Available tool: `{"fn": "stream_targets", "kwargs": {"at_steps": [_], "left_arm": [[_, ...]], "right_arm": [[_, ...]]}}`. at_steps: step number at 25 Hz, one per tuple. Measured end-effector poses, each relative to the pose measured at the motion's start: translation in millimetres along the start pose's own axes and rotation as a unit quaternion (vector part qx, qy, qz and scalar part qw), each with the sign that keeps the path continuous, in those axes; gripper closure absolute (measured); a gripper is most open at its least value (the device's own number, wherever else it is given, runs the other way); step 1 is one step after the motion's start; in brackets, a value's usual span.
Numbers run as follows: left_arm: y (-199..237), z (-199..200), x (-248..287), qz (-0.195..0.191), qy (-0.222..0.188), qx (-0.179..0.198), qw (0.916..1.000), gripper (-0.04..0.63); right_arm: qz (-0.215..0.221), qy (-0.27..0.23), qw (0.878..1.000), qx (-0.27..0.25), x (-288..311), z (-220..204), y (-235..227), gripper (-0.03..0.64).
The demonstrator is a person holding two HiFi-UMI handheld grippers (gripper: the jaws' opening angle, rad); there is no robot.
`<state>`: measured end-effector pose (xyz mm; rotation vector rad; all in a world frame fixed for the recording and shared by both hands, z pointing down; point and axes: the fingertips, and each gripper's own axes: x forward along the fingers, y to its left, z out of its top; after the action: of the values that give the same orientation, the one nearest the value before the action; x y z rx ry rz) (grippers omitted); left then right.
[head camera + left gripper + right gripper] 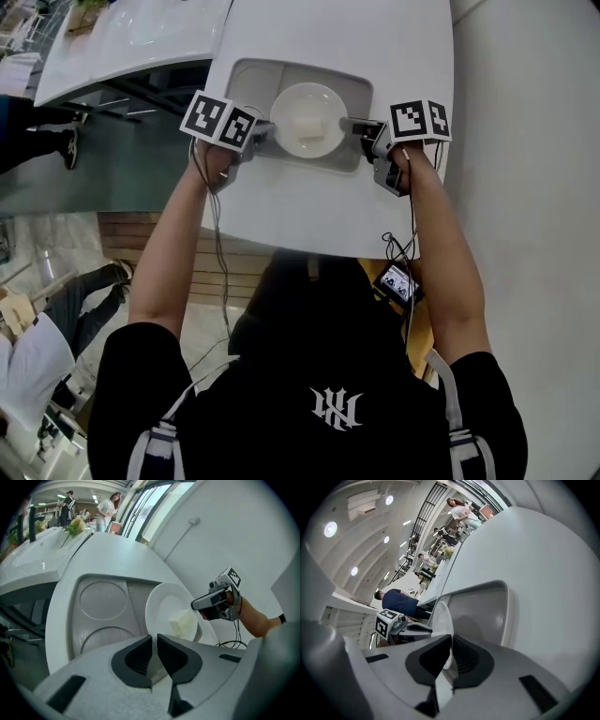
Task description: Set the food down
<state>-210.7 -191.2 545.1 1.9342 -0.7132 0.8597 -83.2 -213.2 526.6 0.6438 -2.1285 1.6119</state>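
Plate (321, 101), round, white, bearing pale food cube (302, 127), over right half of grey recessed tray (246, 80) in white worktop (328, 211). Left gripper (265, 132) jaws pinch left rim; right gripper (354, 124) jaws pinch right rim. Judged: carry done; final lowering and release left.

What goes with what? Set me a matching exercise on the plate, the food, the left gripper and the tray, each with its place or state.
1 plate
2 pale food block
3 left gripper
4 recessed tray

A sunk into the white table
B shut on the plate's left rim
C held between the left gripper and the right gripper
D lying on the plate

Pairs: 1-C, 2-D, 3-B, 4-A
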Motion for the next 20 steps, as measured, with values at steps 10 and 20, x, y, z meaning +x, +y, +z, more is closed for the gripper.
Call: {"fn": "stream_targets", "kwargs": {"at_steps": [10,20], "left_arm": [[0.3,1.3,3.0,0.04,0.038,0.054,0.997,0.561],[1.2,-0.5,7.7,0.097,0.068,0.099,0.988,0.558]], "right_arm": [[-0.066,0.01,0.997,-0.035,2.9,-1.1,-8.7,0.603],[-0.186,0.035,0.967,-0.17,7.7,-0.7,-14.9,0.562]]}}
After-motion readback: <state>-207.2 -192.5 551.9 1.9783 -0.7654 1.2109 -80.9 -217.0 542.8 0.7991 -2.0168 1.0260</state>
